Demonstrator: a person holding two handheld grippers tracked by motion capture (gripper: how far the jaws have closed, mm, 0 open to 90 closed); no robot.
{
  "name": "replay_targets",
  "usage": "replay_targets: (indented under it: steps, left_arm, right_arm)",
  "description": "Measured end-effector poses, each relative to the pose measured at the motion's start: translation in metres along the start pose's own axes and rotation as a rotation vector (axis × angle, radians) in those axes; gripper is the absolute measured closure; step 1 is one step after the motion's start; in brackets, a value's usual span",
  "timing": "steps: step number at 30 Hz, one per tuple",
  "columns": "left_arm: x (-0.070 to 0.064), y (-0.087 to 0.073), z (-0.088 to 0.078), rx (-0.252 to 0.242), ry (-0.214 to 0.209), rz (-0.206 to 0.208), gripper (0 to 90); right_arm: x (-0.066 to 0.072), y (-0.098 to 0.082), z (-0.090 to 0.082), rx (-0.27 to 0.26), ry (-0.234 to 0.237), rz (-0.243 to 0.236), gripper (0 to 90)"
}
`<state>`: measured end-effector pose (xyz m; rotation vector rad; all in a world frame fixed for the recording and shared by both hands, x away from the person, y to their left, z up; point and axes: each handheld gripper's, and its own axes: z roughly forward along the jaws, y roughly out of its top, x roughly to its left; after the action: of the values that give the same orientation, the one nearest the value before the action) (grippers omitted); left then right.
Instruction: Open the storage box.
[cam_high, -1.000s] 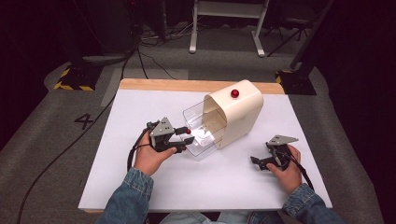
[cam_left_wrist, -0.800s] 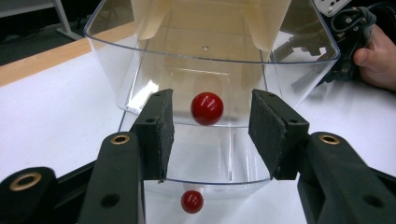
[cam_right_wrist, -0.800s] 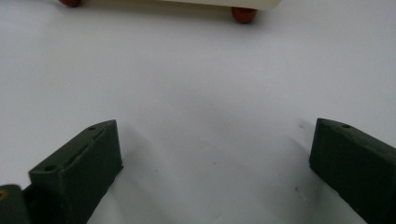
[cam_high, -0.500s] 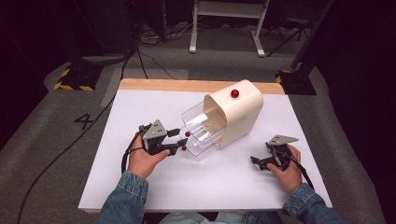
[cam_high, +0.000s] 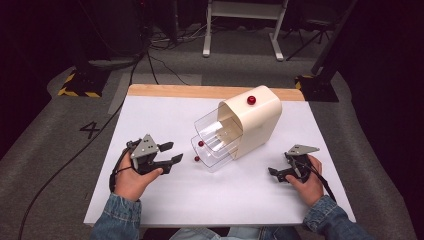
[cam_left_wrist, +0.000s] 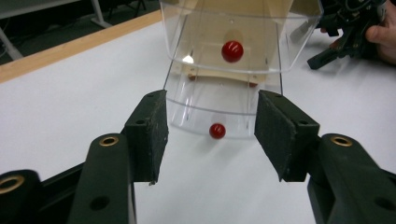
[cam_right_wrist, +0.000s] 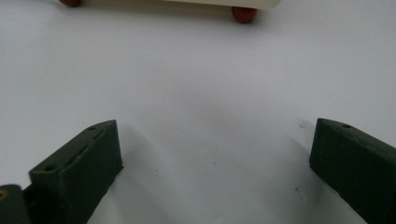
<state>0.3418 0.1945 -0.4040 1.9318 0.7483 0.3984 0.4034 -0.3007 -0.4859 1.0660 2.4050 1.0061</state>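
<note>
On the white tabletop (cam_high: 150, 210) a cream cabinet (cam_high: 252, 120) with two clear plastic drawers (cam_high: 216, 140) (red knobs) pulled out stands between the left gripper (cam_high: 173, 152) and right gripper (cam_high: 276, 173), both spread empty.

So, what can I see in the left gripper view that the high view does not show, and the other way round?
The left gripper view looks straight into the two clear drawers and shows the black pads up close, standing apart with nothing between them.

The high view shows the whole cream cabinet with a red knob on top, the left gripper, and the wooden table edge.

Both show the drawers pulled out, their red knobs, the white table and the right gripper.
</note>
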Motion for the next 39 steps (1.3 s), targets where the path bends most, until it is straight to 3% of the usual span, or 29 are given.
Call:
replay_targets:
  steps: [4,14,17,19,22,26,30,35,36,39]
  left_arm:
    - [0.003,-0.006,-0.008,0.055,0.023,0.011,42.6]
    - [0.015,-0.034,-0.015,0.139,0.047,-0.047,39.5]
    - [0.022,-0.049,-0.015,0.183,0.047,-0.08,38.3]
    - [0.026,-0.057,-0.014,0.215,0.055,-0.066,35.8]
    - [0.031,-0.071,-0.012,0.263,0.063,-0.081,35.0]
    - [0.033,-0.081,-0.012,0.29,0.078,-0.092,34.3]
    - [0.035,-0.09,-0.01,0.314,0.098,-0.088,28.2]
    - [0.032,-0.09,-0.008,0.334,0.091,-0.063,20.8]
    - [0.031,-0.09,-0.007,0.34,0.099,-0.043,20.8]
    - [0.03,-0.09,-0.007,0.339,0.106,-0.038,20.4]
  right_arm:
    - [0.0,0.0,0.0,0.0,0.0,-0.001,2.1]
    - [0.0,0.0,0.0,0.0,-0.001,0.0,2.1]
    - [0.0,0.0,0.0,0.0,0.0,0.0,2.2]
    - [0.0,0.0,0.0,0.0,0.0,0.0,2.1]
    - [0.0,0.0,0.0,0.0,0.0,0.0,2.2]
    - [0.0,0.0,0.0,0.0,0.0,0.0,2.2]
    - [0.0,0.0,0.0,0.0,0.0,0.0,2.2]
    - [0.0,0.0,0.0,-0.001,0.001,0.0,2.2]
    - [0.0,0.0,0.0,-0.001,0.001,0.0,2.2]
    - [0.0,0.0,0.0,0.0,0.0,0.0,2.2]
